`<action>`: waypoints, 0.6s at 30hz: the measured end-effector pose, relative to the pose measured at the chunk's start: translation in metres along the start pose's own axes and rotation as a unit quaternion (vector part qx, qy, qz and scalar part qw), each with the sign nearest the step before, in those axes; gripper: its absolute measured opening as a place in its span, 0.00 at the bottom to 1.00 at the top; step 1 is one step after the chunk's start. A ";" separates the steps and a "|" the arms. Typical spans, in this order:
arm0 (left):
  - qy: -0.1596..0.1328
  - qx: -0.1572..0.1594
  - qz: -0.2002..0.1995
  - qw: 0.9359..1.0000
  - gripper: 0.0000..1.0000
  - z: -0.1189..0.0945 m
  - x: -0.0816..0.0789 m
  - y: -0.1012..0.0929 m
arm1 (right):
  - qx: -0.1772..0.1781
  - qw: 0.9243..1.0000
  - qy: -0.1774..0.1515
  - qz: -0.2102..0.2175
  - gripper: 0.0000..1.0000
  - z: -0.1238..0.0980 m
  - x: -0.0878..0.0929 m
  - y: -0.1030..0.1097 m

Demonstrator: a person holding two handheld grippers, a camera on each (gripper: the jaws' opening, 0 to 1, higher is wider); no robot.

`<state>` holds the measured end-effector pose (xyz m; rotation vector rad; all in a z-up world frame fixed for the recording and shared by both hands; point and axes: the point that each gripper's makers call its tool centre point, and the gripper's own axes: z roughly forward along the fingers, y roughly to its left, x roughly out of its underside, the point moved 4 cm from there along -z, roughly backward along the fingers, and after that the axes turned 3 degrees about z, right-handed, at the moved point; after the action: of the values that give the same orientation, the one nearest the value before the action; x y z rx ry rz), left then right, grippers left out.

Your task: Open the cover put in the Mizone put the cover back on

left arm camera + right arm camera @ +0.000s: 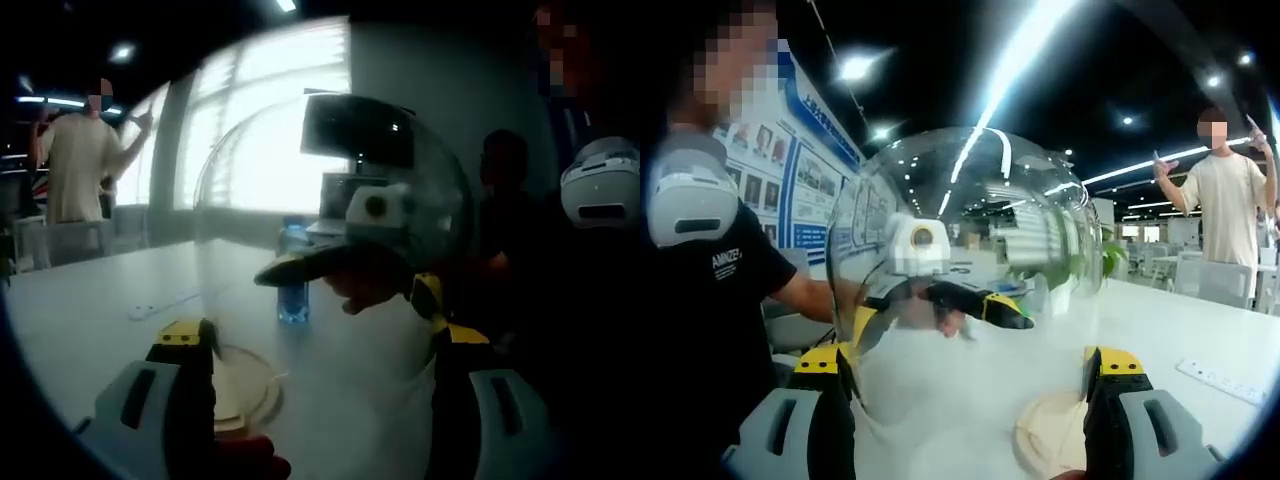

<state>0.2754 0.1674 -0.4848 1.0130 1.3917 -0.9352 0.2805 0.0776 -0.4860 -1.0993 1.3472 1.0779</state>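
Note:
A clear glass dome cover (330, 200) hangs above the white table (90, 320), lifted off its round wooden base (245, 390). My left gripper (320, 335) has a yellow-tipped jaw against each side of the dome and is shut on it. The right gripper (350, 280) shows through the glass, holding the far side. In the right gripper view the cover (970, 230) sits between the jaws of my right gripper (968, 362), shut on it, with the left gripper (940, 300) seen through the glass and the base (1055, 435) below. A blue Mizone bottle (293, 275) stands upright on the table beyond the dome.
A person in a light shirt (1230, 200) stands at the far end of the table with arms raised. A white power strip (1220, 380) lies on the table. The person holding the grippers wears a black shirt (730, 290). A laptop (345, 195) sits behind the bottle.

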 end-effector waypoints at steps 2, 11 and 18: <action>-0.001 -0.001 0.000 1.000 0.75 -0.001 0.000 -0.001 | 0.000 1.000 0.000 -0.001 0.90 0.000 0.000 0.003; -0.002 -0.001 -0.002 1.000 0.76 -0.003 0.000 -0.010 | -0.001 1.000 0.003 -0.003 0.90 -0.002 -0.002 0.013; -0.009 0.000 -0.003 1.000 0.76 -0.002 -0.003 -0.023 | 0.000 1.000 -0.006 -0.003 0.90 -0.009 -0.005 0.021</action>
<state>0.2532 0.1619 -0.4818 0.9987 1.3795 -0.9472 0.2586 0.0730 -0.4802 -1.0940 1.3332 1.0775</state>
